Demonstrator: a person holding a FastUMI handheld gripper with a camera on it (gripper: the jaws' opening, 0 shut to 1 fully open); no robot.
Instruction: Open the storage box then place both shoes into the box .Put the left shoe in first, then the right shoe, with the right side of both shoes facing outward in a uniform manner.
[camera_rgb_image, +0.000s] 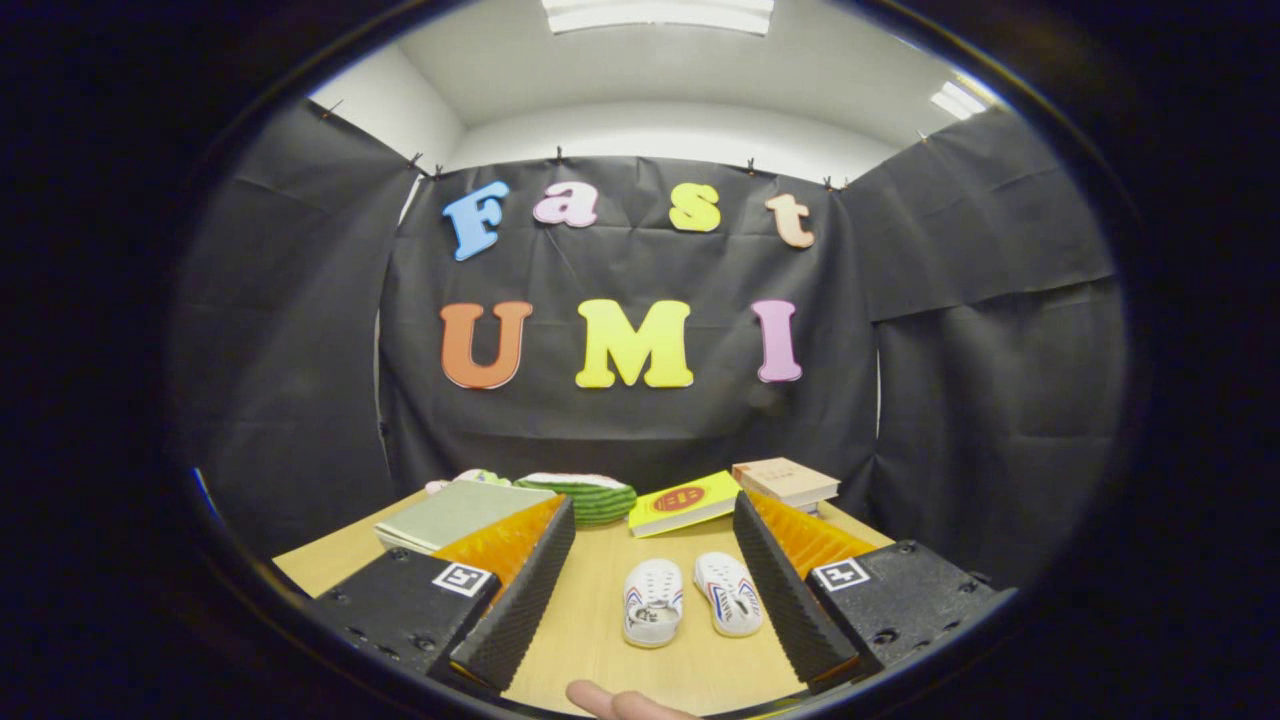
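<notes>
A greenish flat box or folder (455, 512) is lying behind my left finger, which is covering its near corner, so I cannot tell whether it is the storage box; something pale and green (470, 478) is peeking over its far edge, too hidden to name; a fingertip (620, 703) is poking in at the near edge of the desk (590, 620), the rest of the hand cut off; my tongs (655, 640) are standing wide open, holding nothing and touching nothing; the two white shoes (690, 598) are lying side by side on the desk between my fingers, close together, soles up as far as I can make out; bare wood is showing on all sides of them, with free room toward me; beyond them a watermelon-striped thing (585, 495), a yellow book (685, 503) and a tan book (787, 482) are lining the far edge against the black cloth wall (640, 430).
</notes>
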